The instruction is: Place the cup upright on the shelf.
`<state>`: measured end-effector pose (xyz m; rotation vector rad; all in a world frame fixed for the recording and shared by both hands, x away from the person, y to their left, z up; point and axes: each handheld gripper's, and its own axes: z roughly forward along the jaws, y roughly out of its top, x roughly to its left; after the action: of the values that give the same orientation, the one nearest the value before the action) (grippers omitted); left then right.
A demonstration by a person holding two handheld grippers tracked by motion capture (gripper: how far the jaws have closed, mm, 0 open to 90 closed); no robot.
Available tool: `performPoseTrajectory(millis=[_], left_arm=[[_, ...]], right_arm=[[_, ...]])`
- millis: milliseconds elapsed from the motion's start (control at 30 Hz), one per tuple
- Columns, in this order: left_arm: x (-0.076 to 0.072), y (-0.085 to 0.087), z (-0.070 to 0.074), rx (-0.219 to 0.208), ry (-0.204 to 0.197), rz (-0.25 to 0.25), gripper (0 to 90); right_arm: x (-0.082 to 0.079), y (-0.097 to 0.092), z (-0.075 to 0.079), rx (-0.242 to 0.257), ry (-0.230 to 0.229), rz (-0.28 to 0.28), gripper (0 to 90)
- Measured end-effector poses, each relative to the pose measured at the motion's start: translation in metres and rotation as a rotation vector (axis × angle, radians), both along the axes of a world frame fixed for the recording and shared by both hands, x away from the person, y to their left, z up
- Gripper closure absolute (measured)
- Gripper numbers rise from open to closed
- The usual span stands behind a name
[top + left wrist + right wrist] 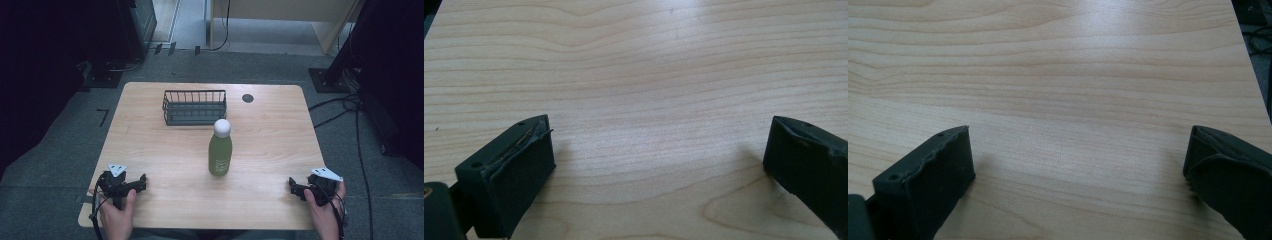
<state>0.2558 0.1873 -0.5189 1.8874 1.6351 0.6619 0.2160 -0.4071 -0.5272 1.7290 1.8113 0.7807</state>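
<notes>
Green bottle [220, 154] with white cap stands upright near the middle of the tabletop [270, 135], a little toward the person's side. It carries a pale label low on its body; the print is too small to read. No other writing legible anywhere. Dark wire basket [194, 107] sits behind the bottle toward the far edge, close to it but apart, and looks empty from the high view. A small dark round spot [248, 98] marks the wood just right of the basket, near the far edge. Tabletop is light wood with rounded corners; wide bare wood lies on both sides of the bottle and between it and the near edge. Grey floor surrounds the table, with cables [350, 107] trailing off to the right. Left gripper [135, 183] rests at the near left corner, held in the left hand [117, 217], well apart from the bottle. Its fingers [519, 175] stand wide open in the left gripper view, with bare wood grain between them, holding nothing. Right gripper [295, 188] rests at the near right corner in the right hand [325, 215], close to the right edge. Its fingers [930, 182] are likewise spread wide over bare wood, empty; the tabletop's right edge and dark floor show at upper right of that view.
</notes>
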Motion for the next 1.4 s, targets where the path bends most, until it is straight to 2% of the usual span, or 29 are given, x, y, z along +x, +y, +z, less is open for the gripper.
performPoseTrajectory(millis=[167,400,500,700,967,1067,1400], left_arm=[[0.000,0.000,0.000,-0.001,0.000,0.000,0.3],[0.003,-0.001,0.000,0.000,0.001,0.002,0.0],[0.003,-0.001,0.000,0.000,0.000,0.001,0.0],[0.003,-0.001,0.000,-0.001,-0.001,0.002,0.0],[0.003,-0.001,0.000,-0.001,-0.001,0.003,0.0],[0.003,-0.001,0.000,-0.001,-0.001,0.003,0.0],[0.003,-0.001,0.000,0.001,0.000,0.001,0.0]], right_arm=[[0.001,0.000,0.000,0.002,0.002,-0.007,0.0],[0.001,-0.001,0.000,0.003,0.002,0.013,0.0],[0.001,0.001,0.002,0.019,0.008,0.005,0.0],[-0.001,0.011,0.012,0.023,-0.032,0.021,0.0],[0.002,0.029,0.023,0.047,-0.058,0.065,0.0],[0.005,0.034,0.026,0.070,-0.065,0.080,0.0],[0.012,0.061,0.032,0.083,-0.076,0.143,0.0]])
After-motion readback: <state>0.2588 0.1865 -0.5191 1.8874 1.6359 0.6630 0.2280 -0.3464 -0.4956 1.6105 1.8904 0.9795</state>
